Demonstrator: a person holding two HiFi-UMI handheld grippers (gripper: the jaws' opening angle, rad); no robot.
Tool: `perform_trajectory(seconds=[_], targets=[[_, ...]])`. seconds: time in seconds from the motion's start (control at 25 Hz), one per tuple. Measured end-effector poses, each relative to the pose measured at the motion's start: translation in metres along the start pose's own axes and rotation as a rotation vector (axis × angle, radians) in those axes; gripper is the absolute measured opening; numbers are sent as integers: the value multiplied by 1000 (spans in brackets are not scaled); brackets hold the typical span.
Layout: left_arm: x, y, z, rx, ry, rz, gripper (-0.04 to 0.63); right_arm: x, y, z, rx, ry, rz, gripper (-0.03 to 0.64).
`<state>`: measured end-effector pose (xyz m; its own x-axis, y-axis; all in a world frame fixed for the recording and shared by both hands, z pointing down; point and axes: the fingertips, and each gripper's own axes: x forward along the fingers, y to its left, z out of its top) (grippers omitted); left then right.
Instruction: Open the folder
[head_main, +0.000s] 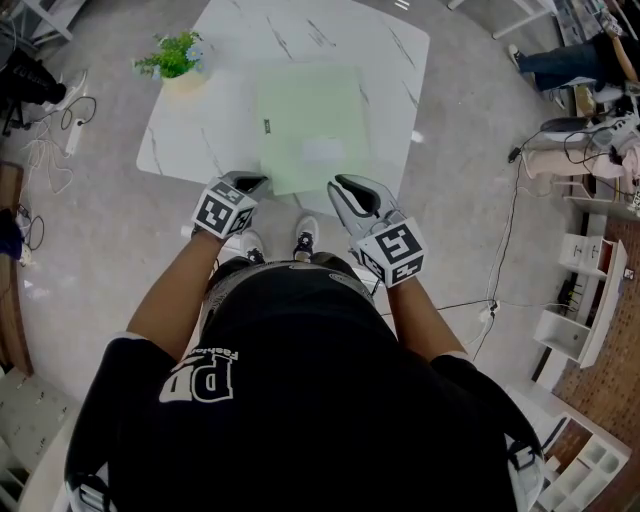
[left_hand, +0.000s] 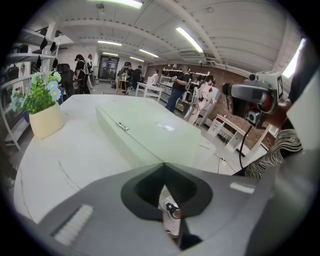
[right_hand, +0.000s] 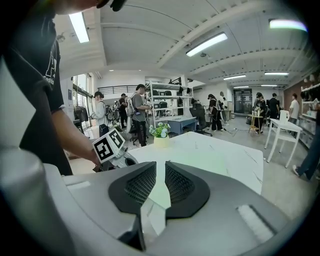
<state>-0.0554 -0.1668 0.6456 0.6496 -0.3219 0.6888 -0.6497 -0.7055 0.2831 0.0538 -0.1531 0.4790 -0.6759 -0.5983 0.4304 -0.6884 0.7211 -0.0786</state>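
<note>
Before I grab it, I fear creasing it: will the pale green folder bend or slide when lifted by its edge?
The folder looks like frosted plastic lying flat, so its cover will probably flex and feel light. On the glossy table it may slide if pushed.

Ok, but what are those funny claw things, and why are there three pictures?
Those are two grabbers, and a person holds one in each hand. The checkered cubes are part of them. One picture comes from a camera on the person's head, looking down. The other two come from small cameras riding on the grabbers. On the white table lie a pale green folder and a little potted plant. The left grabber is closed right at the folder's near edge; I can't tell if it pinches it. The right grabber has its jaws opening, with the folder's edge showing in the gap, not squeezed.
</note>
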Motion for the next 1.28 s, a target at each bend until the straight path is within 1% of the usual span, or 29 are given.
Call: perform_trajectory(seconds=[0.28, 0.4, 0.52, 0.72, 0.92, 1.08, 1.28], targets=[[-1, -3, 0, 2, 6, -7, 54, 1, 8, -8, -67, 38, 12, 31], [0, -3, 0, 4, 3, -7, 54, 9, 16, -15, -157, 77, 25, 31], [0, -2, 0, 5, 7, -9, 54, 24, 28, -27, -252, 125, 60, 31], [0, -3, 1, 0, 19, -30, 54, 54, 47, -63, -341, 226, 128, 31], [1, -3, 0, 5, 17, -33, 54, 79, 62, -96, -411, 313, 179, 31], [0, -4, 0, 7, 13, -34, 54, 90, 69, -111, -501, 358, 184, 32], [0, -3, 0, 0, 12, -39, 54, 106, 71, -122, -626, 398, 172, 60]])
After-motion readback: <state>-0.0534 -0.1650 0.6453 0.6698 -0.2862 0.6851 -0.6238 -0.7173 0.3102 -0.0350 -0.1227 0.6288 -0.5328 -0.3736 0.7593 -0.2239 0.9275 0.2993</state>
